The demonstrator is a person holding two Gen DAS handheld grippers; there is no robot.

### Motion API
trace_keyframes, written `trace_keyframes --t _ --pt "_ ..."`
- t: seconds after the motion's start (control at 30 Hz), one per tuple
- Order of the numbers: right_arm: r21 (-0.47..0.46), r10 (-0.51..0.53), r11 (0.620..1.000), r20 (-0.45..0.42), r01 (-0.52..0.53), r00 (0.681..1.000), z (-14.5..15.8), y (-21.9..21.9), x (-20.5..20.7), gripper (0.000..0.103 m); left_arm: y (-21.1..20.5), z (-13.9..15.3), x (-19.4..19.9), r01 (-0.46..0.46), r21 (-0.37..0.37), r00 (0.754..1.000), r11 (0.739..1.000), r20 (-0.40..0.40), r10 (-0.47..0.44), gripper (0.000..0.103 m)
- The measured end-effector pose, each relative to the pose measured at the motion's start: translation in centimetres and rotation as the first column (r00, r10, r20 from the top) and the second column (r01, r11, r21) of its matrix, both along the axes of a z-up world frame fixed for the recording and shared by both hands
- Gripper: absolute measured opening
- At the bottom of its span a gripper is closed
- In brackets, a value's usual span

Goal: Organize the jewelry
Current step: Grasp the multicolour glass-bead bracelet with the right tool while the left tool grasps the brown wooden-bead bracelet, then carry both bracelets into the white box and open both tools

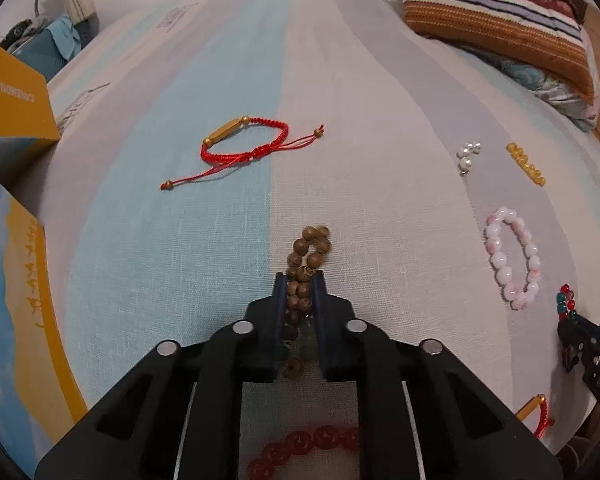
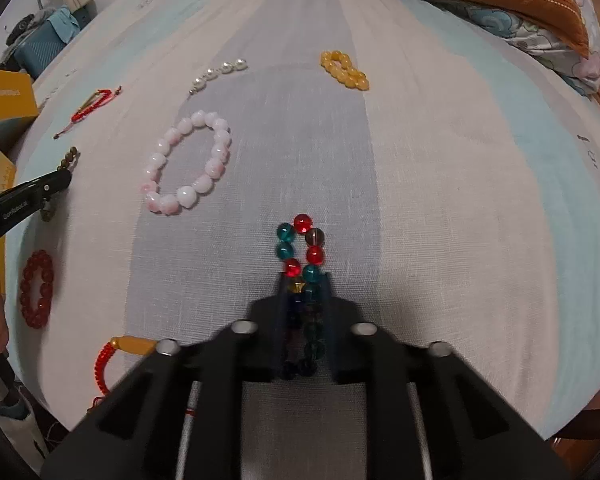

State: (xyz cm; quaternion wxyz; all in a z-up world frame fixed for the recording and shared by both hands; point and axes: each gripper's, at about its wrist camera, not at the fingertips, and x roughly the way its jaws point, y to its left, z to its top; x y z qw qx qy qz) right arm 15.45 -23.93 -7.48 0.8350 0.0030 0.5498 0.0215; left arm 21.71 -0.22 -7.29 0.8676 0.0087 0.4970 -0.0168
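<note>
A: How is the wooden bead bracelet (image 1: 305, 264) held?

B: It is clamped between the closed jaws of the left gripper (image 1: 300, 280), the loop squeezed flat so that both strands are caught at once. Its far end sticks out toward twelve o'clock and lies on the striped bed sheet (image 1: 220, 240).

A: And the other hand?

B: The multicoloured glass bead bracelet (image 2: 302, 248) is pinched the same way by the right gripper (image 2: 304, 280), its jaws shut on the near half. A two-strand pinch is probably chosen so that the beads cannot roll out when lifted.

A: Why are both tools tipped so steeply down?

B: Because the pieces lie flat on soft cloth; they can only be caught from above.

A: What is left on the sheet?

B: In the left wrist view, a red cord bracelet (image 1: 246, 142) is seen at eleven o'clock, and a pink bead bracelet (image 1: 512, 256) at three o'clock. In the right wrist view, a yellow bead bracelet (image 2: 344, 70) lies at twelve o'clock. All are well apart, presumably so that each can be taken singly.

A: Where would they go?

B: A yellow box (image 1: 12, 100) stands at ten o'clock in the left wrist view; whether it is the destination cannot be told.
</note>
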Motion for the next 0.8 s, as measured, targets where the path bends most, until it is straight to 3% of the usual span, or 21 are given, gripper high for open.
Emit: trace_keyframes --t 0.53,0.8 --pt "0.011 -0.014 1.000 0.068 0.014 0.998 1.3 -0.1 -0.9 0.010 -0.1 0.7 -0.4 0.011 -0.026 1.000 1.000 0.025 -0.011 0.007" --pt "0.025 -0.021 1.000 0.166 0.017 0.986 3.0 0.1 -1.4 0.009 -0.1 1.8 -0.8 0.018 -0.039 0.998 0.999 0.057 -0.015 0.007"
